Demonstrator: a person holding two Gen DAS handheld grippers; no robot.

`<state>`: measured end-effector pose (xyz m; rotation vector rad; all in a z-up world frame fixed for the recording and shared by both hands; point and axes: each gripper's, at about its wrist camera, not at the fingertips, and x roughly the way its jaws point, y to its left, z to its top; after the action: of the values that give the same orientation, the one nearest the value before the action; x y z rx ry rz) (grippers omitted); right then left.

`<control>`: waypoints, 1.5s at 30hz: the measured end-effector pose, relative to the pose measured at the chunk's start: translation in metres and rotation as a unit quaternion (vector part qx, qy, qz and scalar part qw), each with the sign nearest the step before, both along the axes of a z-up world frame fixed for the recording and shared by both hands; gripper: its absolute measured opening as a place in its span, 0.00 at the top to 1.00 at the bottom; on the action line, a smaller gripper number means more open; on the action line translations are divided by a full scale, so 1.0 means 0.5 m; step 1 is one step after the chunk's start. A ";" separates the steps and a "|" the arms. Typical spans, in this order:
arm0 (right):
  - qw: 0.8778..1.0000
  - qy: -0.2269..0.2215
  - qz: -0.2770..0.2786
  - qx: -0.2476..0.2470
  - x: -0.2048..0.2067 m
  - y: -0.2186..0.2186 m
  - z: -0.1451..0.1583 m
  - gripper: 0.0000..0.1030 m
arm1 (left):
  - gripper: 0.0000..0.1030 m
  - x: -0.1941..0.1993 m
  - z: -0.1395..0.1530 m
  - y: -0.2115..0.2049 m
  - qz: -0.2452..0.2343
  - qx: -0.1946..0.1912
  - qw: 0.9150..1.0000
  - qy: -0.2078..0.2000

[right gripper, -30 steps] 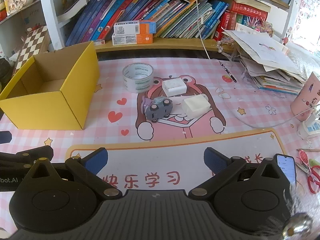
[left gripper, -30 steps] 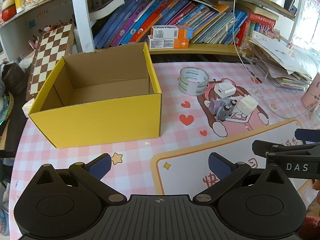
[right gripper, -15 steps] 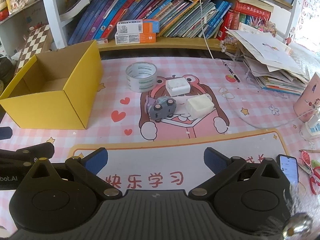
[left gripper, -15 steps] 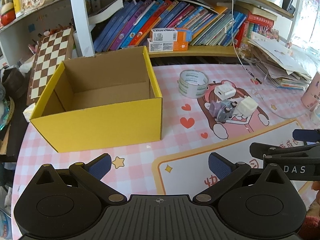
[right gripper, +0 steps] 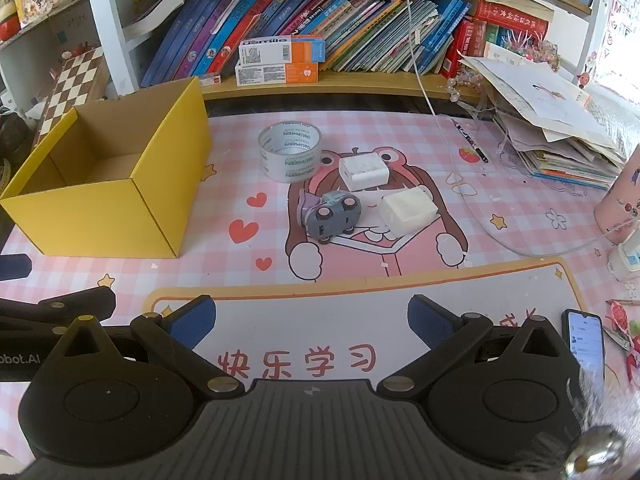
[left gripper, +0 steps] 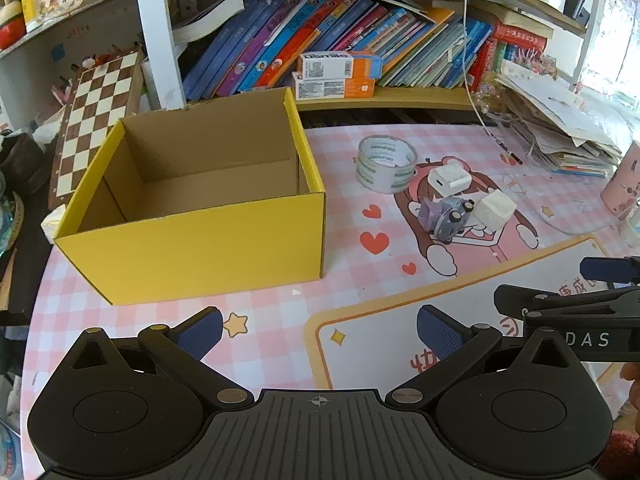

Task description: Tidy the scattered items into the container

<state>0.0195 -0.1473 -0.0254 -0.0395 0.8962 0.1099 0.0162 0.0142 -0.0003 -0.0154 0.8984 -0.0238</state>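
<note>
1. Left gripper [left gripper: 318,330]: jaws spread wide, holding nothing, above the near edge of the table [left gripper: 280,312].
2. Right gripper [right gripper: 310,318]: jaws spread wide, holding nothing, above the near edge.
3. Yellow box [left gripper: 192,236]: open-topped, empty, at the table's left side.
4. Tape roll [right gripper: 290,158], white charger [right gripper: 363,172], toy car [right gripper: 332,214] and white block [right gripper: 408,210]: clustered mid-table, right of the box, none inside it.
5. Phone [right gripper: 586,340]: near right corner.

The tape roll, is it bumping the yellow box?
Apart. The right wrist view shows the tape roll and the yellow box with a strip of bare pink mat between them.
</note>
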 end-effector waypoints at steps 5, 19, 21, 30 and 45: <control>1.000 -0.008 -0.010 0.005 0.014 -0.016 0.003 0.00 | 0.00 0.010 0.005 0.021 0.016 -0.009 1.000 -0.009; 1.000 0.003 -0.009 0.004 0.042 -0.039 -0.020 0.00 | 0.00 0.018 -0.004 0.028 0.033 -0.002 0.999 -0.027; 1.000 0.006 -0.006 0.006 0.044 -0.044 -0.024 0.00 | 0.00 0.019 -0.006 0.024 0.036 -0.002 0.999 -0.026; 1.000 -0.021 0.005 0.002 0.056 -0.080 -0.032 0.00 | 0.00 0.010 0.004 -0.009 0.081 0.027 0.992 -0.092; 0.999 -0.027 0.024 0.008 0.105 -0.158 -0.068 0.00 | 0.00 0.029 -0.017 -0.057 0.074 0.019 0.994 -0.083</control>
<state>0.0718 -0.2261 -0.0592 -0.0487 0.8404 0.1598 0.0305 -0.0142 -0.0087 -0.0429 0.7293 0.1287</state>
